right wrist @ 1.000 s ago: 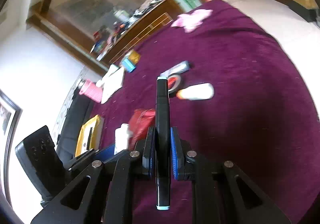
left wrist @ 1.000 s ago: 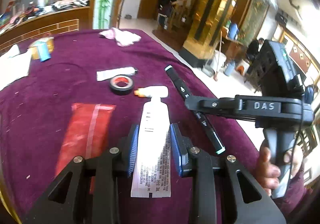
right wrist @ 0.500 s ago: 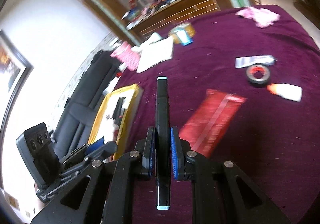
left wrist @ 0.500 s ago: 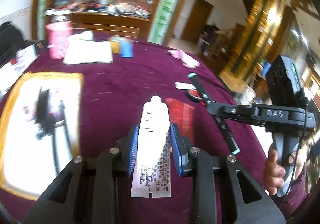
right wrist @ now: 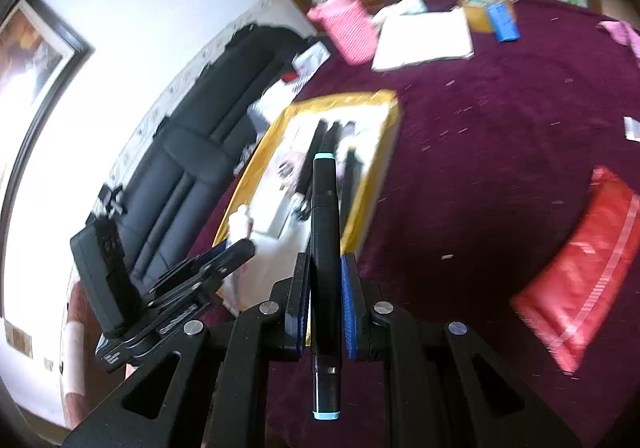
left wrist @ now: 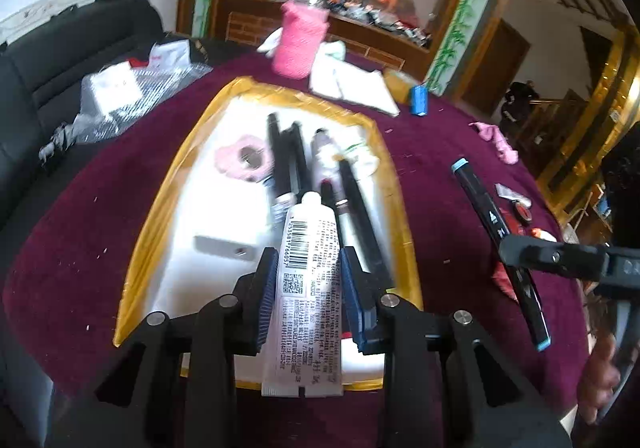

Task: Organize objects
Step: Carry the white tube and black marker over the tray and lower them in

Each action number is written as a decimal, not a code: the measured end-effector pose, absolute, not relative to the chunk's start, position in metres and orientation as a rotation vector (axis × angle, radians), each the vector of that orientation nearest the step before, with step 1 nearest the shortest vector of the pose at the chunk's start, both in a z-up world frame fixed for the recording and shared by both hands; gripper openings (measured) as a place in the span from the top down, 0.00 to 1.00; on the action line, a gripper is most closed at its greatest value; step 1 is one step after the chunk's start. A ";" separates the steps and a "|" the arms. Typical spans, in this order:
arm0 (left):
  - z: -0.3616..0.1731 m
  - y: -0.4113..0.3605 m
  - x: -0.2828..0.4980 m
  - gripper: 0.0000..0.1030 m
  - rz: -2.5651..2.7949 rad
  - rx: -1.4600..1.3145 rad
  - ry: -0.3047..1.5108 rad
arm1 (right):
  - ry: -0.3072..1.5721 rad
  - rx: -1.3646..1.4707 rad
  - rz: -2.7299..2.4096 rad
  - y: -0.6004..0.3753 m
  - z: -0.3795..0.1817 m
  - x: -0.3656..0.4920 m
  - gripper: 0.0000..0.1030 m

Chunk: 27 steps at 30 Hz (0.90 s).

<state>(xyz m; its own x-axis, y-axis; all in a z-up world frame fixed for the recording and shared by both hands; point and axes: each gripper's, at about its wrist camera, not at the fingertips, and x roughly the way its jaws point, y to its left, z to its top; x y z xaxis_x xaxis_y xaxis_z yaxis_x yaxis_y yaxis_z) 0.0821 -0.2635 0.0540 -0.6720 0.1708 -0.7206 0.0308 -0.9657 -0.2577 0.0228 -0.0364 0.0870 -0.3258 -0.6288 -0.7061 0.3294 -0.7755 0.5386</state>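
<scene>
Maroon tablecloth (left wrist: 432, 184); left tongs (left wrist: 306, 288) clamp white tube (left wrist: 306, 288); right tongs (right wrist: 326, 300) clamp black marker (right wrist: 325, 248).

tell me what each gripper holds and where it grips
Left gripper: white tube, gripped at mid-body. Right gripper: black marker, gripped below its middle.

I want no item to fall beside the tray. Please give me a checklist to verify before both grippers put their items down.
1. Left gripper shut on the white tube: ok.
2. Right gripper shut on the black marker: ok.
3. White tube above the yellow-rimmed tray: ok, its cap end is over the white inside.
4. Black marker above the tray: cannot tell; in the left view it hangs over the purple cloth.
5. Free place in the tray: ok, white floor shows left of the pens.
6. Picture sharp enough to aim: not ok, the tray is blurred.
</scene>
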 end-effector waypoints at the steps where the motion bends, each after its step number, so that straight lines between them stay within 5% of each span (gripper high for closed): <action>1: 0.048 -0.266 0.081 0.72 2.769 -1.259 -0.386 | -0.389 1.336 -2.108 -0.047 0.083 0.021 0.87; 17: 0.016 -0.281 0.057 0.72 2.744 -1.399 -0.359 | -0.221 1.522 -2.118 -0.136 0.031 -0.005 0.87; 27: 0.025 -0.304 0.060 0.71 2.688 -1.381 -0.568 | -0.298 1.539 -2.147 -0.141 0.027 -0.018 0.87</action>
